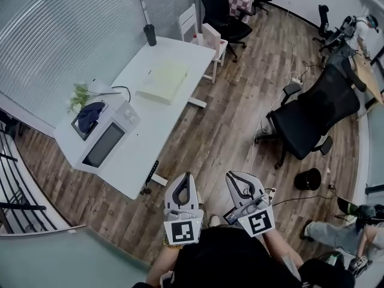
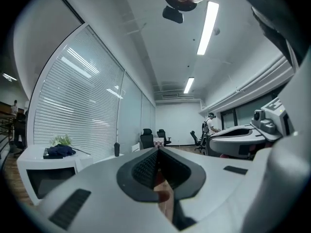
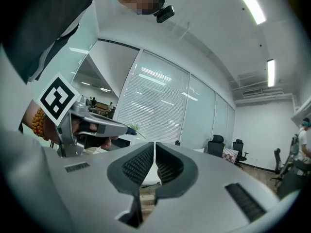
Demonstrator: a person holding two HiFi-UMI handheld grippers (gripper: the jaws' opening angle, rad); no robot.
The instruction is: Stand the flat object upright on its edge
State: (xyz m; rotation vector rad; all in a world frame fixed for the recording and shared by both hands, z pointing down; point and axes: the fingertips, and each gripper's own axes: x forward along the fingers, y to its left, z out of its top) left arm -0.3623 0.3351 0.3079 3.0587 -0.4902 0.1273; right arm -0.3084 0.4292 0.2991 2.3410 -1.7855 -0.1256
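Both grippers are held low and close to the person's body at the near edge of the head view, side by side over the wooden floor and pointing out level across the room. The left gripper has its jaws pressed together with nothing between them, and its own view shows the two ribbed pads meeting in a thin line. The right gripper is likewise closed and empty, its pads touching along their length in the right gripper view.

The flat object, a pale yellowish slab, lies flat on the white desk at the left of the room, well apart from both grippers. It sits towards the far half of the desk top. On the near part of the desk stands a white microwave with a dark blue cloth draped on top, and a small green plant is just behind it. A dark tumbler stands upright at the far corner of the desk, beyond the slab.

To the right, away from the desk, a black office chair stands on the floor with a black bin near it. Another black chair stands at the far end of the room.
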